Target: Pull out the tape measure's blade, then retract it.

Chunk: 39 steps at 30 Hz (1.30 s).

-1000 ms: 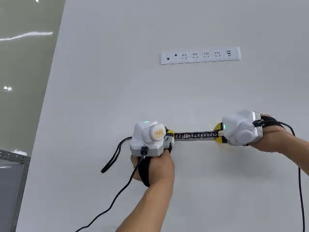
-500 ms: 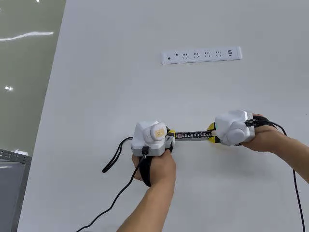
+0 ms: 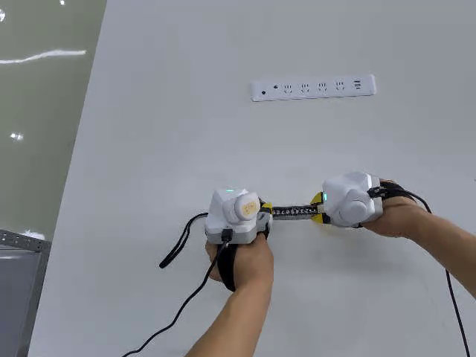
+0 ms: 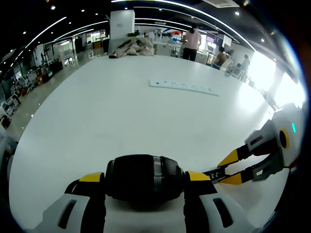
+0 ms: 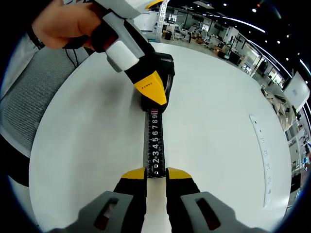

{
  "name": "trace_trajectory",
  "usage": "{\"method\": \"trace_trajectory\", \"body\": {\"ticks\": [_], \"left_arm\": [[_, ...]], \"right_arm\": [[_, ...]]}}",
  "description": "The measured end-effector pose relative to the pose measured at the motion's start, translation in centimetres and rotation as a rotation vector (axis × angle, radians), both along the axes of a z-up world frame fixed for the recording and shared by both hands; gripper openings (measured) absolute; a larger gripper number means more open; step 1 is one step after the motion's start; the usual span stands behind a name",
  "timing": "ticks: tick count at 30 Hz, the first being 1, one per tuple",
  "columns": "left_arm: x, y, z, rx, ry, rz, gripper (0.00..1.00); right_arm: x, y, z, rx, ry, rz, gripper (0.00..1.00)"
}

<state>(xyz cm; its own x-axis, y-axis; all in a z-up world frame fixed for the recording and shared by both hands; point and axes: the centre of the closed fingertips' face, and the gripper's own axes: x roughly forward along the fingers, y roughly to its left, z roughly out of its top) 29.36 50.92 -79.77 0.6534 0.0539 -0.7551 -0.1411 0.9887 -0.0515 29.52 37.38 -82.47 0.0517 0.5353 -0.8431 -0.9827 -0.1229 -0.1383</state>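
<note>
Head view: tape measure case (image 3: 262, 216) sits on the white tabletop (image 3: 149, 149), well in from its left edge and nearer the person than the power strip (image 3: 314, 88). Left gripper (image 3: 262, 211) is clamped on the case. Right gripper (image 3: 318, 209) sits just to its right, with a short run of blade (image 3: 294, 213) bridging the two. Black cable (image 3: 186, 301) trails from the left gripper toward the person.

Left gripper view: yellow-padded jaws squeeze the black case (image 4: 145, 180) from both sides, left gripper (image 4: 146, 175) tight on it. Right gripper (image 4: 228, 168) comes in from the right, its yellow tips pinched on the blade end (image 4: 216, 172). Power strip (image 4: 183, 87) lies toward the far edge.

Right gripper view: right gripper (image 5: 156, 173) has its jaws closed on the blade (image 5: 155, 141), near its end, digits 2–9 readable. Blade runs straight to the case (image 5: 165, 73), which the left gripper (image 5: 150, 87) holds, a hand (image 5: 68, 22) behind it. Power strip (image 5: 262, 160) is off toward the right edge.
</note>
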Motion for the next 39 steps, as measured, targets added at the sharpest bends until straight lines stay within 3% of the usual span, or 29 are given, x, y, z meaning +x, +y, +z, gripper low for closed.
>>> {"method": "trace_trajectory", "body": {"ticks": [27, 39], "left_arm": [[0.0, 0.0, 0.0, -0.002, 0.004, 0.000, 0.62], [0.0, 0.0, 0.0, -0.004, 0.005, 0.001, 0.62]], "right_arm": [[-0.5, 4.2, -0.1, 0.038, 0.019, 0.018, 0.14], [-0.6, 5.1, -0.1, 0.047, 0.030, 0.014, 0.14]]}}
